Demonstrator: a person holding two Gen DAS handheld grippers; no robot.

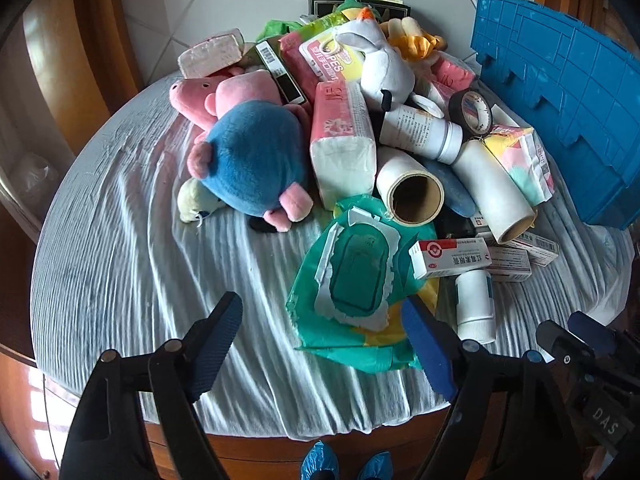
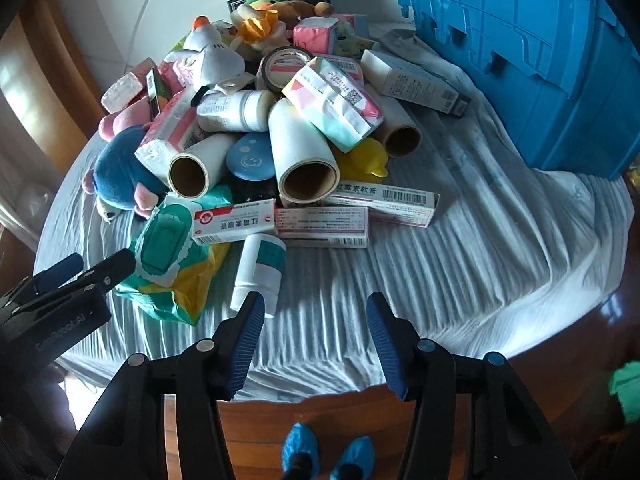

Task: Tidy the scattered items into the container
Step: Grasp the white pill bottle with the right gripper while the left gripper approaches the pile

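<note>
Beside the green wipes pack point(image 1: 356, 280), at the near edge of the heap on the grey cloth point(image 1: 132, 248): left gripper point(image 1: 326, 350) spread, blue pads either side of the pack's near corner, nothing pinched; right pad just touching or overlapping the pack's edge, cannot tell which. Right gripper point(image 2: 316, 340) spread less wide, empty, over bare cloth just right of the white bottle point(image 2: 260, 272), left pad close beside the bottle's cap end.

Step in hand, by judgement: first pick from the pile, wipes pack for the left, bottle for the right. Best done by sliding one pad under the pack's near edge rather than squeezing the floppy film flat; for the bottle, shifting left so both pads straddle the body across its width, not the ends.

Bottle lying on its side, long axis running from the grippers toward the heap, cap nearest, far end tucked under the red-and-white carton point(image 2: 234, 222). Pack lying flat, flap lid up, long axis slanting away.

Blue crate point(image 2: 532, 52) behind and right of the pack, well apart.
</note>
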